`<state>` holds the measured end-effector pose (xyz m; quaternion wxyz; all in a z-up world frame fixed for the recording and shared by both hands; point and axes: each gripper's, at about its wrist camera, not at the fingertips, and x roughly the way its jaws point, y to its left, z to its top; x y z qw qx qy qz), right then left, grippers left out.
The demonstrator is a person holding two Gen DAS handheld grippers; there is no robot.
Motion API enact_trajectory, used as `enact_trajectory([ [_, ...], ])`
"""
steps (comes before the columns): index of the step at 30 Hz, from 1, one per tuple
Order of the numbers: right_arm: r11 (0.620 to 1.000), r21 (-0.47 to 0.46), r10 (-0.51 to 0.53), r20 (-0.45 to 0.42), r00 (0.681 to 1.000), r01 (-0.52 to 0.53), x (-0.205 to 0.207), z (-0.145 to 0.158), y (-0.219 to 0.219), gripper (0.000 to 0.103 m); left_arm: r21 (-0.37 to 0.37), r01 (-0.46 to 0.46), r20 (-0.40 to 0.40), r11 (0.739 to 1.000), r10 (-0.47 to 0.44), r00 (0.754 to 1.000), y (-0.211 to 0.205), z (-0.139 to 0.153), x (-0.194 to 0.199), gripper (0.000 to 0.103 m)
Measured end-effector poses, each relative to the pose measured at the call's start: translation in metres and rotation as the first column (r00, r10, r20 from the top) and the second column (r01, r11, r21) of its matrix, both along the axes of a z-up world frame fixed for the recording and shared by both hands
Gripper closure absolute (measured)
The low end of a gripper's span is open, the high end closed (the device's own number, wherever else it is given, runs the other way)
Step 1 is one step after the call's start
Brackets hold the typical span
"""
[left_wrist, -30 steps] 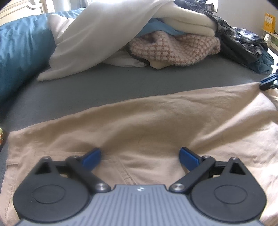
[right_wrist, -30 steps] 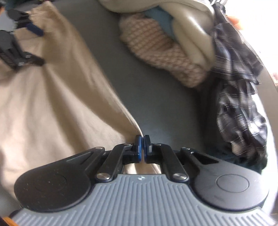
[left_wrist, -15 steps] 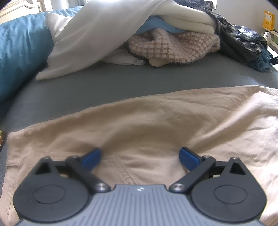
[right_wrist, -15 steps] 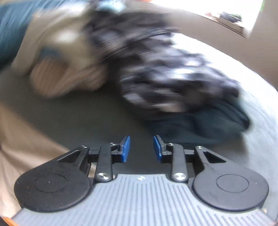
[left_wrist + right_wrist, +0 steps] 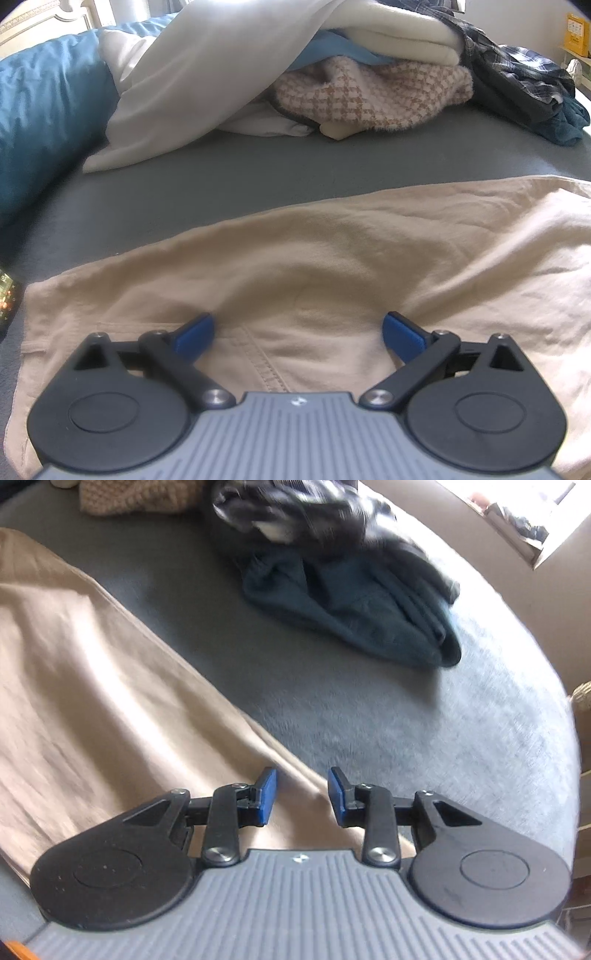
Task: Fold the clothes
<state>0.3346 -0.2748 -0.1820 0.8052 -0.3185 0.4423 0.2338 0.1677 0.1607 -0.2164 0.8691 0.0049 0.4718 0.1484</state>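
- Right now my right gripper [image 5: 302, 794] hangs over the far edge of the beige trousers [image 5: 92, 686]; its jaws stand partly spread with nothing pinched, and the cloth's edge runs just under the gap between them.
- From those jaws the trousers stretch away toward ten o'clock, so the long axis runs from five o'clock up to eleven in the right wrist view; bare bed lies from twelve round to three.
- My left gripper [image 5: 297, 334] sits low over the same beige trousers [image 5: 332, 258], jaws spread wide, blue pads [image 5: 195, 332] resting on or just above the fabric by a stitched seam; I can't tell whether they press into it. Nothing is gripped.
- In the left wrist view the trousers run across from nine o'clock to three, the near part under my jaws, the far edge toward twelve.
- I judge the right hand nearer to a free edge, so it would likely take the next pinch, while the left is placed to pin the middle.
- The surface is a bed with a grey sheet [image 5: 295, 173], soft, so cloth may drag and bunch.
- At twelve o'clock from the left jaws lies a heap: a white sheet-like cloth [image 5: 207, 85], a houndstooth knit [image 5: 376, 92], a plaid shirt [image 5: 517, 70], a dark teal garment [image 5: 351, 602].
- At nine to ten o'clock is a blue pillow [image 5: 44, 110]; a headboard shows at the top left.
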Motion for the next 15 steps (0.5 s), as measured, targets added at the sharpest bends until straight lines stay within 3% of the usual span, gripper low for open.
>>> enact_trajectory([
  [4,0.998,-0.05,0.039,-0.014,0.999,-0.04,-0.002,-0.017,-0.001,0.076,0.015,-0.01,-0.011,1.0,0.01,1.0,-0.002,0.0,0.002,0.002],
  [5,0.997,-0.062,0.053,-0.003,0.999,-0.053,-0.003,-0.018,-0.001,0.083,0.02,-0.012,-0.014,1.0,0.012,1.0,-0.003,-0.001,0.003,0.001],
  [6,0.993,-0.106,0.064,0.044,0.997,-0.059,-0.005,-0.02,0.001,0.103,0.023,-0.014,-0.015,1.0,0.015,1.0,-0.003,-0.001,0.003,0.001],
  [8,0.985,-0.166,0.07,0.148,0.987,-0.045,-0.007,-0.023,0.003,0.103,0.024,-0.017,-0.018,1.0,0.018,1.0,-0.003,-0.001,0.004,0.001],
  [13,0.991,-0.016,-0.124,0.2,0.972,0.13,-0.006,-0.011,-0.024,0.103,0.033,-0.02,-0.023,0.999,0.021,1.0,-0.005,-0.002,0.005,0.001],
  [15,0.95,0.104,-0.309,0.222,0.925,0.293,-0.005,0.004,-0.056,0.096,0.039,-0.018,-0.025,0.999,0.019,1.0,-0.006,-0.002,0.005,0.001],
])
